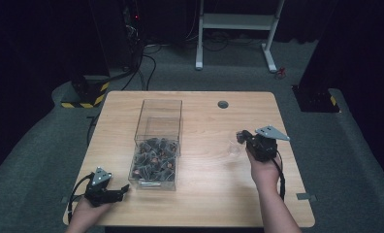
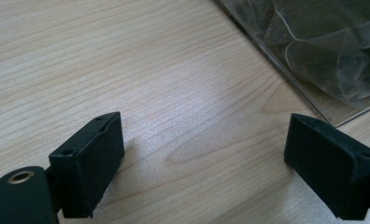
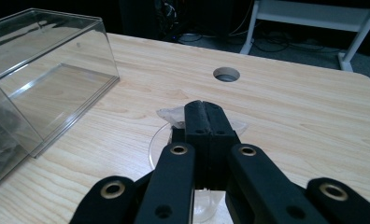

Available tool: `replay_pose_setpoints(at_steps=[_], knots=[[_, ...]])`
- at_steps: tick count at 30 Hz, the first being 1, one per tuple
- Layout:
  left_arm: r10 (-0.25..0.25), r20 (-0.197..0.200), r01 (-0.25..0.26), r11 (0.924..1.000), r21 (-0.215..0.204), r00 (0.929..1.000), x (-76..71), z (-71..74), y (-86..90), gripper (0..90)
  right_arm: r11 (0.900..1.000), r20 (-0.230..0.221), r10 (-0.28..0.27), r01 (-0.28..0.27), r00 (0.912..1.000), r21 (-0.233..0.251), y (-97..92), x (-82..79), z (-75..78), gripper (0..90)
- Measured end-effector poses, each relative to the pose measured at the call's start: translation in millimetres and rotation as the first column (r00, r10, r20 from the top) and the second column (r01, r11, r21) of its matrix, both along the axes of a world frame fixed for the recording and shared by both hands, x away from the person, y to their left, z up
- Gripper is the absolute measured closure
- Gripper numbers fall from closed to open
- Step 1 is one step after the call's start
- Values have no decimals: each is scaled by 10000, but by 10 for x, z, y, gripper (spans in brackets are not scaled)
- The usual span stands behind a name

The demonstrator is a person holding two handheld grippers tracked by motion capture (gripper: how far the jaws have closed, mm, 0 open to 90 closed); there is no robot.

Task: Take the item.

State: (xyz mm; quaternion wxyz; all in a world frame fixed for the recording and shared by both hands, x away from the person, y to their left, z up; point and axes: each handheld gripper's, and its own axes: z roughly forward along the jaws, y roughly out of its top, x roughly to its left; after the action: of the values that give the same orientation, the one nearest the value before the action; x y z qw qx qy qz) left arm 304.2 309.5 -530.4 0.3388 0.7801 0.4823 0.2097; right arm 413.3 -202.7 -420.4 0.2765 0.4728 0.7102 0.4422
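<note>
The clear box [image 1: 156, 144] runs lengthwise away from the person; left tongs [image 1: 123, 189] apart, right tongs [image 3: 205, 122] clamped on a clear plastic cup [image 3: 174, 135].

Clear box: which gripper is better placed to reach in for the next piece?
Left, probably. The left gripper is open, holds nothing, and sits just beside the clear box's near corner. The right gripper is shut on a clear plastic cup and stands farther off across bare table.
</note>
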Motion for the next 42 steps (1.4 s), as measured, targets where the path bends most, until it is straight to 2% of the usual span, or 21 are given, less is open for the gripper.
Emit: replay_pose_setpoints(at_steps=[12, 18, 20, 24, 36, 42], knots=[[-3, 6, 3, 10000, 0, 10000, 0, 0, 0, 124, 9995, -170, -111, 106, 9998, -287, 41, 144, -31, 900], [-5, -2, 5, 10000, -4, 10000, 0, 0, 0, 124, 9990, -416, -210, 194, 9989, -394, 51, 190, -79, 900], [-7, -3, 7, 10000, -3, 10000, 0, 0, 1, 124, 9995, -568, -111, 95, 9983, -290, 55, 219, -101, 828], [-8, -3, 8, 10000, -4, 10000, 0, 0, 1, 124, 9990, -531, -72, 48, 9986, -438, 77, 216, -101, 817], [-9, -1, 9, 10000, 0, 10000, 0, 0, 1, 124, 9992, -467, 21, -40, 9989, -404, 94, 180, -71, 774], [-6, 7, 6, 10000, -5, 10000, 0, 0, 0, 124, 9990, -352, 120, -135, 9993, -432, 115, 132, -45, 709]])
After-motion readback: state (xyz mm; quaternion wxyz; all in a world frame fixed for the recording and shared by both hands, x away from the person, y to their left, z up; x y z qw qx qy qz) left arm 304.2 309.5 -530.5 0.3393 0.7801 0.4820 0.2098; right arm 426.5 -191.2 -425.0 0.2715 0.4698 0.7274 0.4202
